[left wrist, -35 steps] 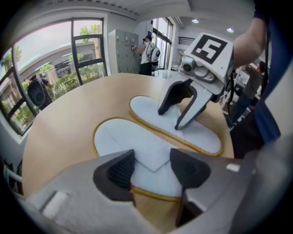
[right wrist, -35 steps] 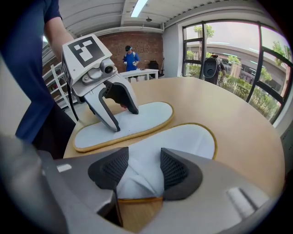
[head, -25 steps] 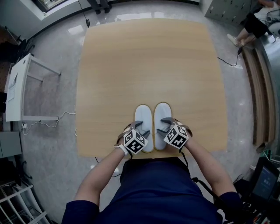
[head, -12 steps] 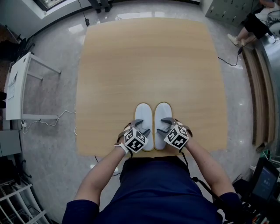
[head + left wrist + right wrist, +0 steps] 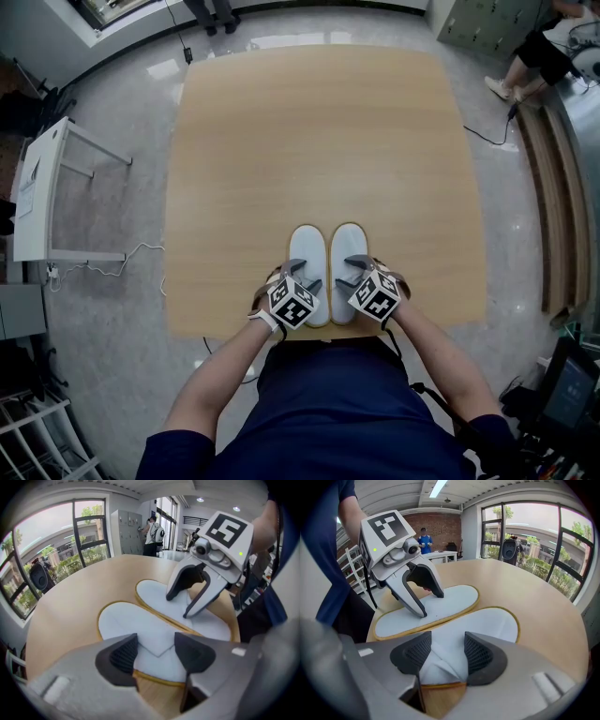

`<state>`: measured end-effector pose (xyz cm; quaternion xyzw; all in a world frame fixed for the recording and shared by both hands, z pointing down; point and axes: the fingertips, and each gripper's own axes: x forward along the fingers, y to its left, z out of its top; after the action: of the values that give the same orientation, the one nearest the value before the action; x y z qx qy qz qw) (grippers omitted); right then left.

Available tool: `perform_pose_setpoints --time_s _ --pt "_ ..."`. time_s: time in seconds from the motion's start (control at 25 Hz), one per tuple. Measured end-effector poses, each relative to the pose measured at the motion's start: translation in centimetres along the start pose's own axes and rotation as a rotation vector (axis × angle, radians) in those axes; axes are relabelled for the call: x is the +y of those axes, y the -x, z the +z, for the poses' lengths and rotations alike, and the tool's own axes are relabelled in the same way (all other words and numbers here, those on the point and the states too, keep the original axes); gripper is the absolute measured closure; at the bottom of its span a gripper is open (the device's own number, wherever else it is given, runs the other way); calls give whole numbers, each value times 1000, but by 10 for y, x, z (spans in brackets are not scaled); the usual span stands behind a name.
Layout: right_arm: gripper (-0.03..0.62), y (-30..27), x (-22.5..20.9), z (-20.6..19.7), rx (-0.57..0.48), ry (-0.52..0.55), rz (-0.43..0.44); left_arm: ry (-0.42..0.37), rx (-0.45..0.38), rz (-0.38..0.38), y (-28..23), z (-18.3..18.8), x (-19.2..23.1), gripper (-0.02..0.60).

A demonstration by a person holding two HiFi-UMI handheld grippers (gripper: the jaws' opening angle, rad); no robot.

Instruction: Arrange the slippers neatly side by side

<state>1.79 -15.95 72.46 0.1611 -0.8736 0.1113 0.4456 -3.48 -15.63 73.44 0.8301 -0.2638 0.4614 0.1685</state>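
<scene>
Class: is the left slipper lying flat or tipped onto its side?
Flat. The left slipper rests sole-down on the table, its white upper facing up, beside the right slipper.

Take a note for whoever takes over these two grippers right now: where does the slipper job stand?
Left gripper: open, jaws astride the left slipper's heel end.
Right gripper: open, astride the right slipper's heel end.
Both slippers lie flat on the table, side by side, toes level.
Done: the pair looks lined up.
Left: probably just lift both grippers clear.
</scene>
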Motion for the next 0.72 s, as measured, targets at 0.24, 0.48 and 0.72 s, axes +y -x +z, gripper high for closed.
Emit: perform_pose_setpoints --time_s 0.24,0.48,0.72 --pt "342 43 -10 33 -173 -137 -53 67 -107 58 37 31 11 323" --pt "361 96 -17 50 -339 -304 -78 226 -230 51 89 39 13 377" --pt "559 129 -8 67 -485 -462 -46 301 -318 16 126 49 -7 389"
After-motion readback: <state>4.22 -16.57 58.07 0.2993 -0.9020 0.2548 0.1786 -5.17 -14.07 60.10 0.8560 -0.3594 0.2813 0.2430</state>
